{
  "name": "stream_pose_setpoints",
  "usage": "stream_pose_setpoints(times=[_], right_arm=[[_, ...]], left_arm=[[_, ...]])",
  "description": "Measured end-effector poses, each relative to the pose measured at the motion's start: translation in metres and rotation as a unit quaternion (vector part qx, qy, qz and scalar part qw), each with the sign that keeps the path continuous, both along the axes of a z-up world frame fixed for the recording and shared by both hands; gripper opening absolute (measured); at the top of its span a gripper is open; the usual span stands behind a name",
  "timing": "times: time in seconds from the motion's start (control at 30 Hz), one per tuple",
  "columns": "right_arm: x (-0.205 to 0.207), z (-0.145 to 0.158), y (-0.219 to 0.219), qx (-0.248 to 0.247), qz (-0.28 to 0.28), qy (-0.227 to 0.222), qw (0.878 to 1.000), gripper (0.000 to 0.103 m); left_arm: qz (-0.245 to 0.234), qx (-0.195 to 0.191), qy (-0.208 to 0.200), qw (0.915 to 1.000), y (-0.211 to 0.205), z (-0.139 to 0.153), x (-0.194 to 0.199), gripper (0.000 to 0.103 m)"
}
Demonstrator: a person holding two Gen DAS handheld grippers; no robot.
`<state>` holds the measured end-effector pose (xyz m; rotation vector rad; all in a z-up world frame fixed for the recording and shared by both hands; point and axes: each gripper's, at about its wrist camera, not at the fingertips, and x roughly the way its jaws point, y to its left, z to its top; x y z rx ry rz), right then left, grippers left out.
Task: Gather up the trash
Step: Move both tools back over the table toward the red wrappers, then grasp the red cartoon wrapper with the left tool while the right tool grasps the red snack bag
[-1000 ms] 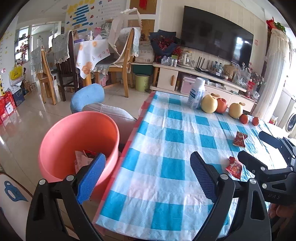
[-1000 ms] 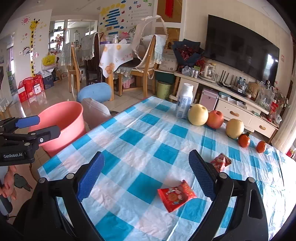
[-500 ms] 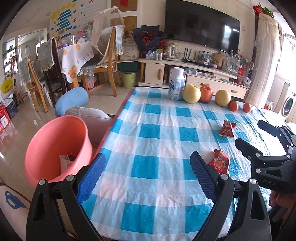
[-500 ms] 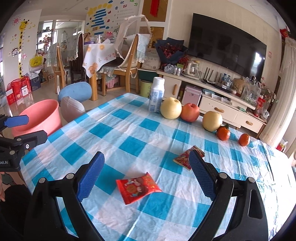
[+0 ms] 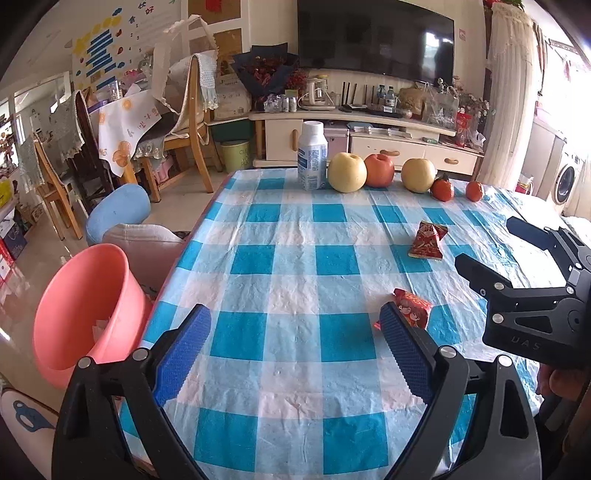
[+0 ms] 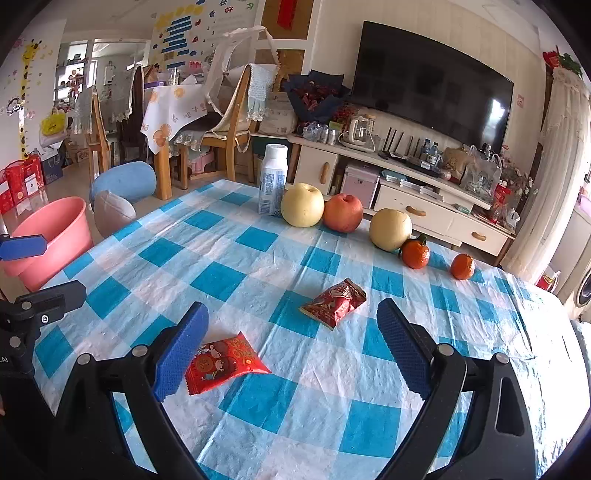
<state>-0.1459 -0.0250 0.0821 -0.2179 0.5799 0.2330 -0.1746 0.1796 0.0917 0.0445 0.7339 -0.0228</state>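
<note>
Both grippers have swung from the pink bin (image 5: 85, 314) over the tabletop (image 6: 258, 280), left gripper (image 5: 295, 350) and right gripper (image 6: 291, 347) spread and empty, one red wrapper (image 6: 221, 362) nearest, a second red wrapper (image 6: 334, 302) beyond it, both still uncollected, fruit (image 6: 343, 212) farthest.

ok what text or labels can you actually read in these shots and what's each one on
"UAS" on the black body of the right gripper, as the left wrist view shows it.
".AI", the end of a word cut off by the frame edge, on the left gripper in the right wrist view.
White bottle: blue print, too small to read.
Red snack packets: print too blurred.
Wall poster: characters too blurred.
</note>
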Motion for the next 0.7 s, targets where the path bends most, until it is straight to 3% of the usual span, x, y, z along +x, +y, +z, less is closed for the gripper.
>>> stream_pose_setpoints(times=[0.7], right_arm=[[0.003, 0.005, -0.034, 0.011, -0.019, 0.000, 1.000, 0.094]], left_arm=[[-0.049, 0.018, 0.025, 0.9983, -0.057, -0.020, 0.023, 0.092]])
